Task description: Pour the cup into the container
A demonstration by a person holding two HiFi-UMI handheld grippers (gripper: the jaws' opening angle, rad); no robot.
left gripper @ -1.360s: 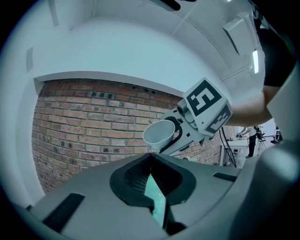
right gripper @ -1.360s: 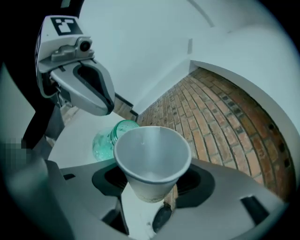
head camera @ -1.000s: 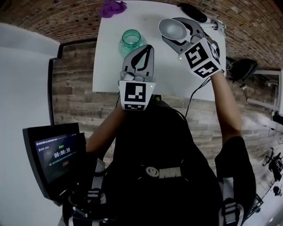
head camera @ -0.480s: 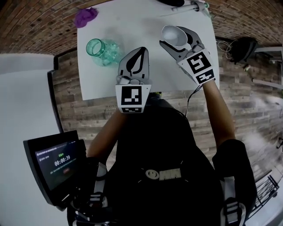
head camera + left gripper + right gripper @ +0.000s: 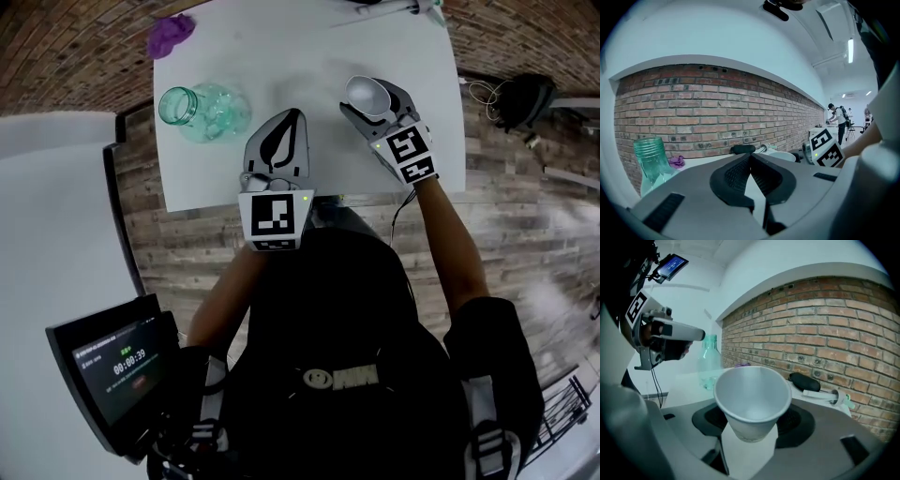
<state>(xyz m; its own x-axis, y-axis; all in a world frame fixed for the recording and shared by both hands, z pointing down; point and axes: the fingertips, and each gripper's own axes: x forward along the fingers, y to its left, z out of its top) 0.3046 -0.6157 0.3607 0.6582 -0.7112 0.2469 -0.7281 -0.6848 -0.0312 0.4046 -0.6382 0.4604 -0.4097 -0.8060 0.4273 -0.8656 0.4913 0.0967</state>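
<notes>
Right gripper [image 5: 375, 101]: jaws clamped on the white cup [image 5: 751, 394], its mouth tipped back toward the gripper's camera.

Left gripper [image 5: 289, 117]: jaws closed tip to tip with nothing between them, just past the near edge of the table [image 5: 309, 56].

Green jar [image 5: 192, 111]: upright, well left of both jaw pairs, near the table's left edge. Bare tabletop between jar and jaws.

Beyond the cup, along the far edge: black object [image 5: 804, 380], white tube [image 5: 820, 394]. Purple lump [image 5: 169, 36] at the far-left corner.
</notes>
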